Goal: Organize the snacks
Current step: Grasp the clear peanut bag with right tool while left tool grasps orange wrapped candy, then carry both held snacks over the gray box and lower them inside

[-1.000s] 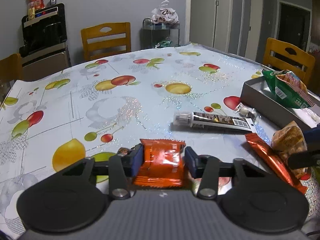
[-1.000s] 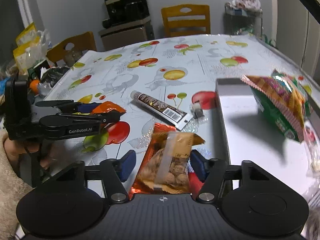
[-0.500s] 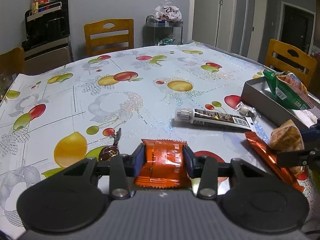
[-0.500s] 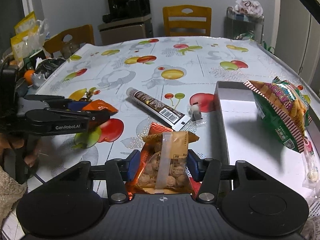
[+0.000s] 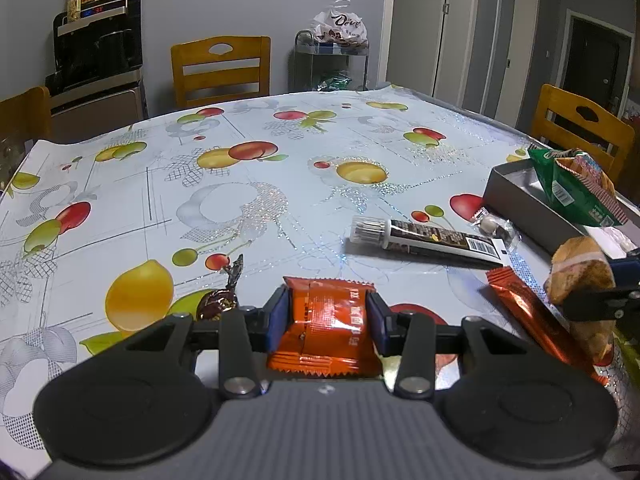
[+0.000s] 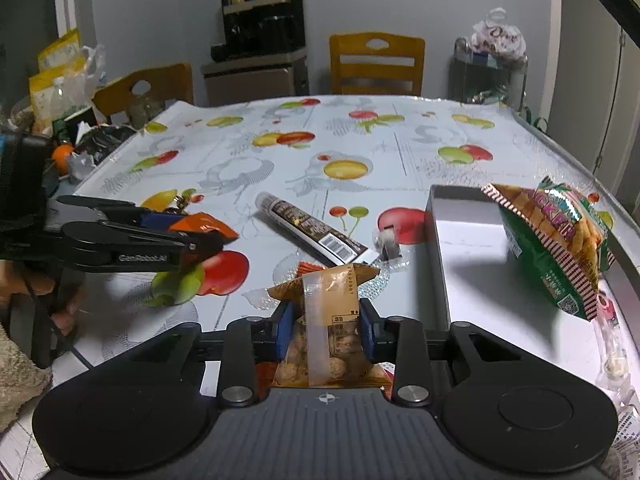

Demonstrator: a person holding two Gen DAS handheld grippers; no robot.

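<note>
Left wrist view
- left gripper: pinching the orange packet between both blue pads, above the tabletop
- beside it: brown wrapped candy to the left, dark tube ahead
- grey box: at right, green cracker bag inside

Right wrist view
- right gripper: jaws closing, pads pressed on the peanut bag, which stands upright
- grey box: just right of the gripper
- left gripper: at left, holding the orange packet
</note>
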